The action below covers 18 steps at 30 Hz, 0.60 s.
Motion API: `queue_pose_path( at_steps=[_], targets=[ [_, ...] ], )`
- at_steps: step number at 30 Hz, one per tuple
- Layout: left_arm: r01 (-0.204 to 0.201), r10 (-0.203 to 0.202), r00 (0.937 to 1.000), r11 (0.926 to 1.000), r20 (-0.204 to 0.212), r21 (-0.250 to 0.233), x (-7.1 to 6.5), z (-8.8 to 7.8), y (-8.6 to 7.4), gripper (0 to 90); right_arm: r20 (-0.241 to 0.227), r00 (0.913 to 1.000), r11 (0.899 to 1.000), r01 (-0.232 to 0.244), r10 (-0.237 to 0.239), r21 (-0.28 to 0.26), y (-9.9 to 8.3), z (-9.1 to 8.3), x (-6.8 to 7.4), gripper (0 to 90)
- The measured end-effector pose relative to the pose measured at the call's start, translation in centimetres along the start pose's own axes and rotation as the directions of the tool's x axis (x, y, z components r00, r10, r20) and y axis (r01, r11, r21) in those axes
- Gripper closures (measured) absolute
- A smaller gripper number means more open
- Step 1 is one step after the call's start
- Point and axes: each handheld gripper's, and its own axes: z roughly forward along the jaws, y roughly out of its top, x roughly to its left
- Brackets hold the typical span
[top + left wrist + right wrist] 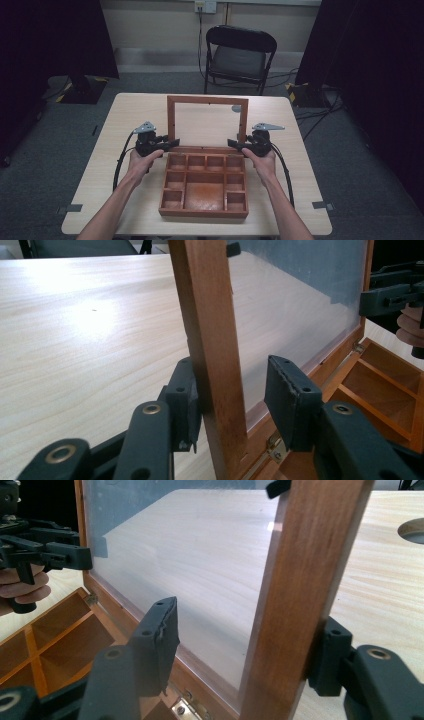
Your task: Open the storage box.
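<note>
Wooden box (204, 186) sits open on the pale worktop (100, 165), its hinged lid (207, 122) standing upright at the far edge, a clear pane framed in reddish wood. The box's compartments lie just inward of both hands.

Left hand-held gripper (172, 144) straddles the lid's left upright: in the left gripper view that post (212, 355) rises between the jaws, with the outer pad against the wood and the inner pad standing off beside the pane, so the jaws are apart and not clamped. A brass hinge (275, 447) shows just below the inner jaw.

Right hand-held gripper (234, 144) straddles the lid's right upright likewise; in the right gripper view the post (300, 595) passes between the jaws, the outer pad close against it, the inner pad clear of the pane. These jaws are also apart.

A black folding chair (239, 57) stands beyond the worktop, well away from both hand-held grippers.
</note>
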Motion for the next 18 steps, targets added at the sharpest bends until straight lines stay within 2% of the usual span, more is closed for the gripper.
queue_pose_path(
  at_steps=[7, 13, 18],
  targets=[
    [0.039, -0.039, 0.9992, 0.9992, -0.001, 0.01, 0.2, 0.5, -0.2, 53.8, 0.007, 0.9995, 0.999, -0.032, 0.032, 0.005, -0.2, 0.6, -0.5, 38.7],
    [0.065, -0.066, 0.9977, 0.9964, 0.014, 0.054, 0.4, 0.9, -0.6, 48.1, 0.015, 0.9984, 0.998, -0.055, 0.054, 0.036, -0.6, 1.2, -0.9, 35.1],
    [0.069, -0.07, 0.9975, 0.9952, 0.005, 0.07, 0.7, 1.0, -0.7, 45.5, 0.022, 0.9964, 0.996, -0.083, 0.082, 0.044, -0.9, 1.5, -1.2, 32.9]
  ],
)
